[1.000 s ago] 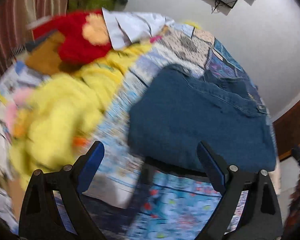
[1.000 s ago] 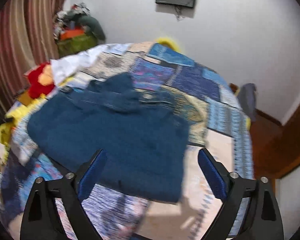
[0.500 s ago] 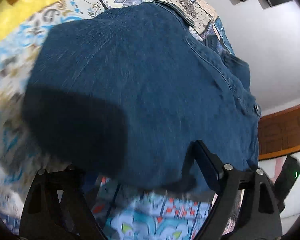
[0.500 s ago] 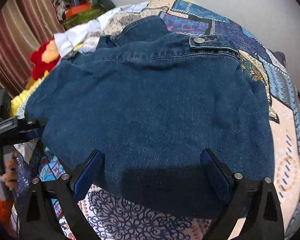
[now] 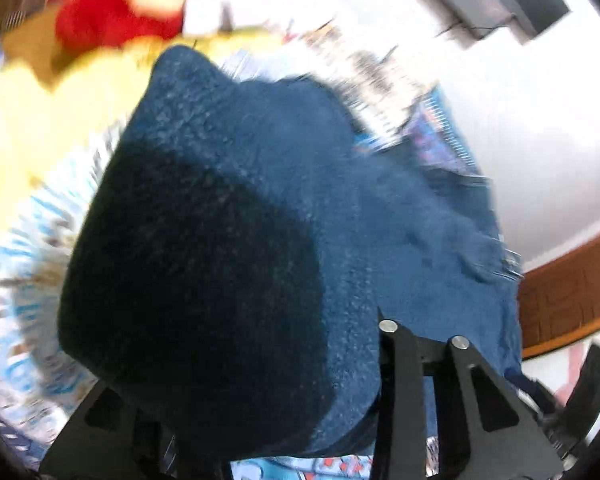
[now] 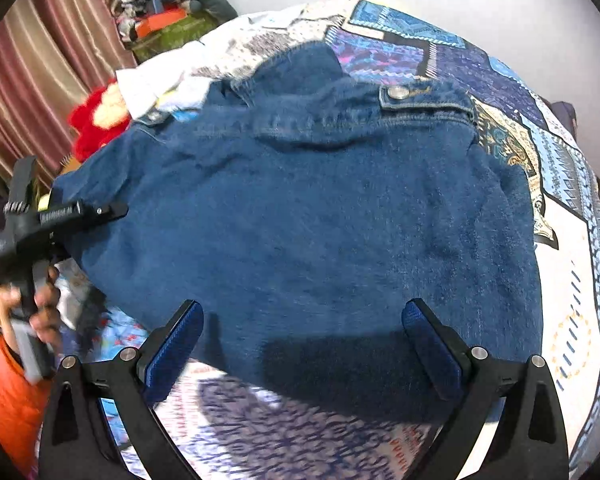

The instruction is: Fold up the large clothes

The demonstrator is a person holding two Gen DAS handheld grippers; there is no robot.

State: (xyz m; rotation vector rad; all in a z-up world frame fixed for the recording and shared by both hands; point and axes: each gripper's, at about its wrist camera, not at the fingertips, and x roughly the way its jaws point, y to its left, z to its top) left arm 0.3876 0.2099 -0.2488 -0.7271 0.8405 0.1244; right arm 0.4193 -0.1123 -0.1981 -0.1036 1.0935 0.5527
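**Taking hold of the jacket's near edge**

A dark blue denim jacket [image 6: 320,208] lies spread on the patchwork-patterned bedspread [image 6: 560,320], collar towards the wall, its near hem closest to both tools. The left gripper [image 5: 260,420] is at the jacket's left edge, and its jaws are closing with denim bunched up between the fingers. The blurred left wrist view hides the pads, so I cannot tell whether they are pinching the fabric yet. In the right wrist view a hand [image 6: 40,304] holds that tool at the jacket's left corner.

The right gripper [image 6: 300,344] hangs released, its blue-padded fingers [image 6: 172,344] wide apart above the near hem — denim between them, nothing touched.

To do this step well, I would let the left jaws finish closing before any lifting, since denim is thick and a shallow bite on the edge could slip. The right claw should come down astride the hem and take all layers. Both corners should rise together, so the fold stays square — a red plush toy [image 6: 100,120] and a yellow cloth [image 5: 40,128] lie close on the left and could snag.
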